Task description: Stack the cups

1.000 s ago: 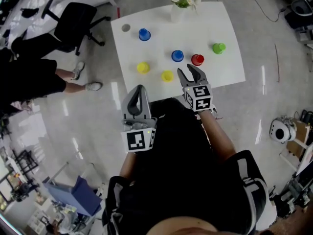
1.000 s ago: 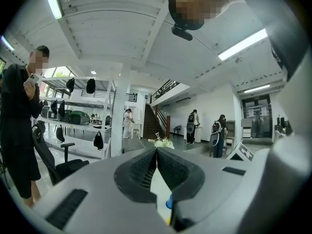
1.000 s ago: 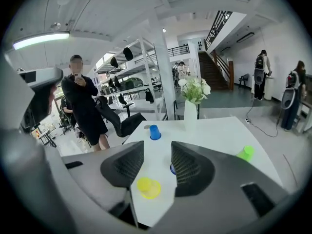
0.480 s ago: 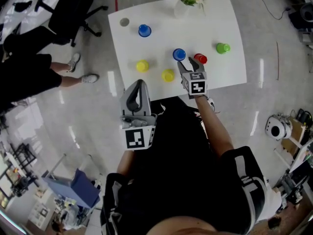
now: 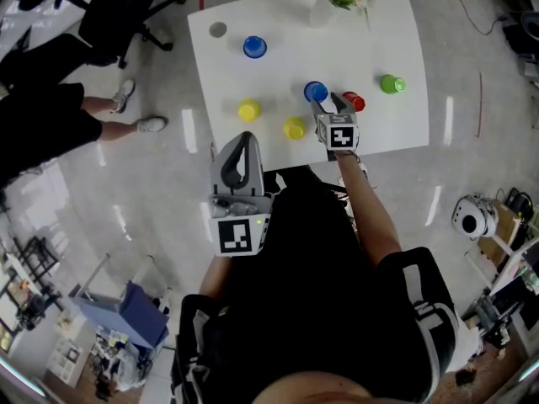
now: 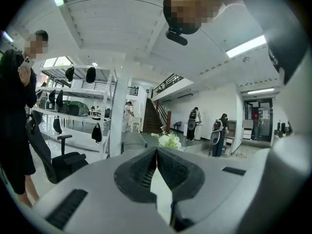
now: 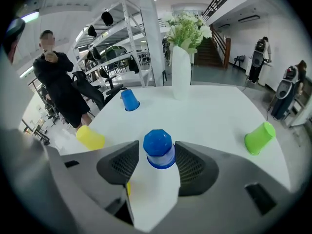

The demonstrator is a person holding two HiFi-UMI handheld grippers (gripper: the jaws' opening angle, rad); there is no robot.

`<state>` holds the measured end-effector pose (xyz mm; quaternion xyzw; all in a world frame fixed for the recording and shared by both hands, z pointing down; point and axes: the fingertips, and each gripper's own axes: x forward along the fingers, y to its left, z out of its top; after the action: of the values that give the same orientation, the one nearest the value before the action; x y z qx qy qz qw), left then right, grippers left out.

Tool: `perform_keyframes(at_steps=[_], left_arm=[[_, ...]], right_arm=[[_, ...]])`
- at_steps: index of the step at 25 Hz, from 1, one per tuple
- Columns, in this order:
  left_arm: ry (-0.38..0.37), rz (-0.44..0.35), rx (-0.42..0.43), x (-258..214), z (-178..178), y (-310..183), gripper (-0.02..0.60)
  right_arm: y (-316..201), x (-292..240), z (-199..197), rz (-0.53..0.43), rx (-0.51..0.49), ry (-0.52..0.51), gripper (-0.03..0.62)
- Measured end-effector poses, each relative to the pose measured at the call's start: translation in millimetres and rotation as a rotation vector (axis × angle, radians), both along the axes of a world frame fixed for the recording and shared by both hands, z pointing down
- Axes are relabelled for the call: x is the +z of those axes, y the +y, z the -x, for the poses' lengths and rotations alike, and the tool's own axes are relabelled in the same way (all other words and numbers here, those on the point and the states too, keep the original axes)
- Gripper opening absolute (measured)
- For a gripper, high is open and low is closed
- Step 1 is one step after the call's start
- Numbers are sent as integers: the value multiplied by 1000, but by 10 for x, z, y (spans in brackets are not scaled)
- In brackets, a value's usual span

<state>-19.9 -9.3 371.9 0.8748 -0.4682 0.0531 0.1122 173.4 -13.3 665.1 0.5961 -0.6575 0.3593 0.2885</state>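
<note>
Partly hidden | red cup (image 5: pixel 356 101) | behind right hand-held gripper (image 5: pixel 332 103)

A white bench (image 5: pixel 370 49) carries a flower vase (image 5: pixel 323 11) at its far edge and a grey disc (image 5: pixel 218 29) far left. A far blue cup (image 5: pixel 254 47), middle blue cup (image 5: pixel 316 92), red cup (image 5: pixel 354 101), left yellow cup (image 5: pixel 248 109) and near yellow cup (image 5: pixel 294 129) also sit on it. A green cup (image 5: pixel 392 83) lies on its side at the right.

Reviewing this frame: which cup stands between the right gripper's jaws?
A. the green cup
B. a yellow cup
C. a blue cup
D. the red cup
C: the right gripper view shows the blue cup upside down on the table between the jaws of the right gripper, which have just been opening and stand apart around it.
</note>
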Motion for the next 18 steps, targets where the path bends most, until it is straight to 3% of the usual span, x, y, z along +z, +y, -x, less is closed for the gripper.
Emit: perform_keyframes(at_steps=[18], left_arm=[[7,19,-35,126,251,-87,21]], right_arm=[[-85,240,59,42,-8,32,227]])
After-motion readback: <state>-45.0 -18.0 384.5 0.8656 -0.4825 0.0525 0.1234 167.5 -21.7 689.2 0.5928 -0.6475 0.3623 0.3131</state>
